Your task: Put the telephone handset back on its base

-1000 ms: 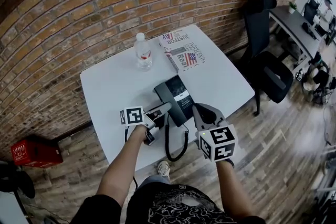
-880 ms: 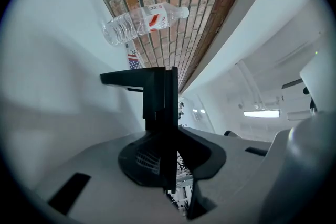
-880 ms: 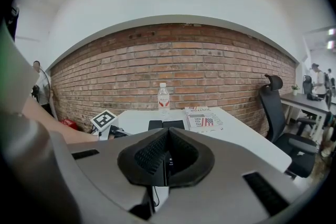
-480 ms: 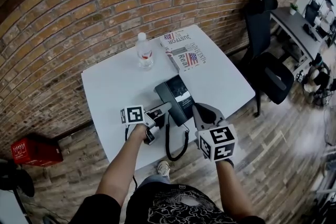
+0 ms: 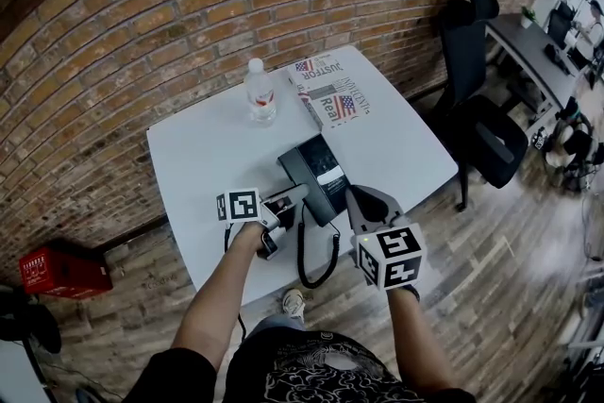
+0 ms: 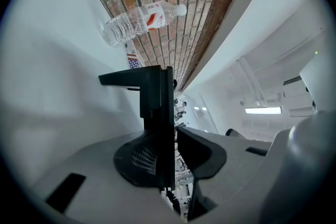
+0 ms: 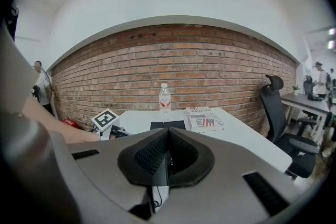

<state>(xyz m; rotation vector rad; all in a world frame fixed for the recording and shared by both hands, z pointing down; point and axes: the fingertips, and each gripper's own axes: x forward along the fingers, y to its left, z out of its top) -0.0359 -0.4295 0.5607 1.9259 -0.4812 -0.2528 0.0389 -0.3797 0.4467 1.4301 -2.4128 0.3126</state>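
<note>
- Brick wall (image 5: 189, 5): red-brown courses with pale mortar, running behind the whole work area.
- White table (image 5: 203, 151): rounded corners, set with its far edge near the wall.
- Floor (image 5: 491, 288): grey-brown wood planks, laid in staggered rows.
- Black office chair (image 5: 477, 109): high back with headrest, standing just beside the table's right end.
- Grey desk (image 5: 528, 47): farther right, beyond the chair, carrying dark equipment.
- Red crate (image 5: 58, 272): on the floor at the foot of the wall, left of the table.
- Ceiling light (image 6: 262, 110): a bright strip on a white ceiling.
</note>
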